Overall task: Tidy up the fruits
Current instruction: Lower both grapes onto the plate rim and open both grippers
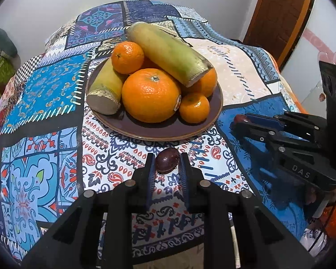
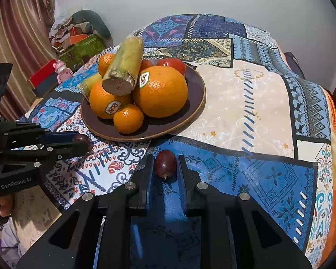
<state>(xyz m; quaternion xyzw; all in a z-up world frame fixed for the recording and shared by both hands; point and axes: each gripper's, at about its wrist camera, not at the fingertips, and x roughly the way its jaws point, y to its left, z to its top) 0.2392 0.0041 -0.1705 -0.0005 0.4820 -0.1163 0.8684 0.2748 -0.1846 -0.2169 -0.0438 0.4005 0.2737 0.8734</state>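
Both claws are pinching grapes: left claw [image 1: 166, 163] holding one grape [image 1: 167, 160], right claw [image 2: 165, 164] gripping another [image 2: 165, 164], hovering near the plate [image 2: 194, 103] of oranges.

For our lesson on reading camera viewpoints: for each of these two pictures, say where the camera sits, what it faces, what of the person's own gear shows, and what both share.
Left wrist view: on the left hand-held gripper, looking along its fingers, which hold a grape, toward the plate of fruit; the right hand-held gripper enters at right.
Right wrist view: on the right hand-held gripper, its fingers around another grape, facing the plate from the other side; the left hand-held gripper enters at left.
Shared: plate, oranges, patterned cloth, both grippers.
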